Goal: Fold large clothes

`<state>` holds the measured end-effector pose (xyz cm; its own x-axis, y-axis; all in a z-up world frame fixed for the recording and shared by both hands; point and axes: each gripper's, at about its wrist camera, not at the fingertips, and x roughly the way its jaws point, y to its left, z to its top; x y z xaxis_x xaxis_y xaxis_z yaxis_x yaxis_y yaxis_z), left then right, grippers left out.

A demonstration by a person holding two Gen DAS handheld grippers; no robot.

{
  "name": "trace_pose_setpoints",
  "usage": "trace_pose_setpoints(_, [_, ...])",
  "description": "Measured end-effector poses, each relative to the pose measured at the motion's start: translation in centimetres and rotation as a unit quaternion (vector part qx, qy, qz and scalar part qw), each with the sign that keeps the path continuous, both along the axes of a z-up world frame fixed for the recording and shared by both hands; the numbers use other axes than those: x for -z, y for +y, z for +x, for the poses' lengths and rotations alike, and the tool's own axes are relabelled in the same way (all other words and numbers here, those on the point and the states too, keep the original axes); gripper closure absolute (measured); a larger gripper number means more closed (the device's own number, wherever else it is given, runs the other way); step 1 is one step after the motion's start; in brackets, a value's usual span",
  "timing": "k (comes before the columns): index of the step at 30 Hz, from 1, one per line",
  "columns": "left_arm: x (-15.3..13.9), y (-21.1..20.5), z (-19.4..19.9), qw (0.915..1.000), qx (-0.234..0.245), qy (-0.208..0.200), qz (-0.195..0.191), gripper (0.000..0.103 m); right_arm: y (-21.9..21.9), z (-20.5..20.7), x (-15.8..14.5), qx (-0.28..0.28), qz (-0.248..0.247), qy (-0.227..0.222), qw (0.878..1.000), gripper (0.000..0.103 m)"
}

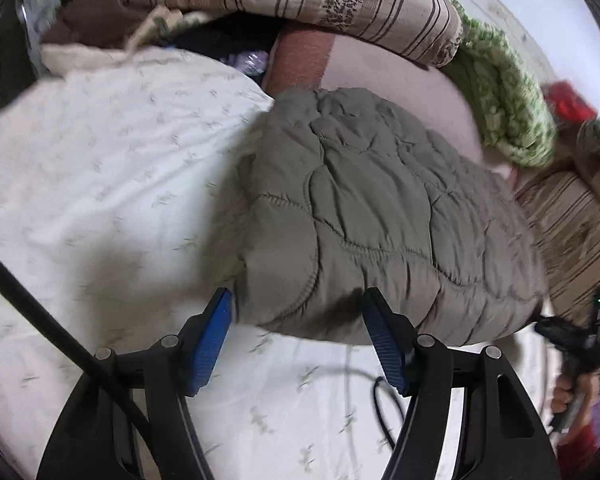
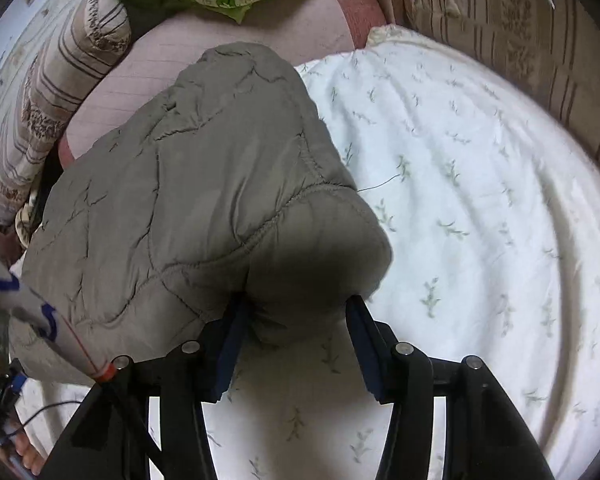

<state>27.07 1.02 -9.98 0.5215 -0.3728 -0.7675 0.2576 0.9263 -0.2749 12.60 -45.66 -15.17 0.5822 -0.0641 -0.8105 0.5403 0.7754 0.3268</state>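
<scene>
A grey-olive quilted jacket (image 1: 380,216) lies folded into a thick bundle on a white bedsheet with small green sprigs (image 1: 100,168). My left gripper (image 1: 298,300) is open, its blue pads (image 1: 212,340) on either side of the bundle's near left corner, not clamped. In the right wrist view the same jacket (image 2: 188,200) fills the centre-left. My right gripper (image 2: 296,304) is open, its fingers straddling the bundle's near right corner, which bulges between them.
Striped beige bolster cushions (image 1: 300,0) and a green-and-white blanket (image 1: 500,100) lie at the back on a pink cover (image 1: 400,80). A striped cushion (image 2: 540,60) borders the sheet on the right. The other gripper and hand (image 1: 572,352) are at the far right.
</scene>
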Motion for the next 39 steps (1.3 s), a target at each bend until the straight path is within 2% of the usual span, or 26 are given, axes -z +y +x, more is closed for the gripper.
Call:
trace_pose_setpoints(1, [-0.4, 0.4, -0.4, 1.0000, -0.002, -0.007, -0.005, 0.037, -0.3, -0.5, -0.1, 0.003, -0.001, -0.004, 1.000, 0.040])
trace_pose_setpoints(3, [-1.1, 1.5, -0.8, 0.9996, -0.019, -0.012, -0.016, 0.037, -0.5, -2.3, -0.6, 0.008, -0.003, -0.023, 1.000, 0.028])
trace_pose_setpoints(5, [-1.3, 2.6, -0.6, 0.9987, -0.045, -0.016, -0.020, 0.037, -0.5, -3.7, -0.9, 0.009, -0.015, -0.026, 1.000, 0.024])
trace_pose_setpoints(9, [-2.1, 4.4, -1.4, 0.9938, -0.108, -0.025, -0.005, 0.037, 0.6, -5.4, -0.6, -0.001, -0.020, -0.018, 1.000, 0.024])
trace_pose_setpoints(12, [-3.7, 4.8, -3.2, 0.9911, -0.124, -0.050, -0.001, 0.037, 2.5, -7.1, -0.9, -0.016, -0.028, -0.030, 0.999, 0.024])
trace_pose_setpoints(16, [-6.8, 4.6, -7.6, 0.9819, -0.149, -0.106, 0.051, 0.037, 5.6, -9.0, -1.3, -0.038, -0.073, -0.026, 0.996, 0.024])
trace_pose_setpoints(21, [-8.9, 3.6, -12.6, 0.9636, -0.174, -0.146, 0.141, 0.037, 9.0, -11.8, -2.1, -0.058, -0.139, -0.038, 0.988, 0.024])
trace_pose_setpoints(24, [-9.7, 3.3, -15.2, 0.9593, -0.178, -0.151, 0.160, 0.037, 10.4, -12.8, -2.5, -0.068, -0.137, -0.054, 0.987, 0.024])
trace_pose_setpoints(31, [-10.1, 3.7, -19.5, 0.9629, -0.193, -0.123, 0.143, 0.037, 12.9, -15.4, -3.2, -0.076, -0.140, -0.074, 0.984, 0.024])
trace_pose_setpoints(35, [-10.3, 3.3, -21.4, 0.9605, -0.192, -0.119, 0.162, 0.037, 13.4, -16.6, -3.6, -0.080, -0.150, -0.070, 0.983, 0.024])
trace_pose_setpoints(39, [-10.8, 3.5, -22.9, 0.9573, -0.201, -0.126, 0.165, 0.037, 13.2, -17.7, -4.3, -0.077, -0.143, -0.077, 0.984, 0.024])
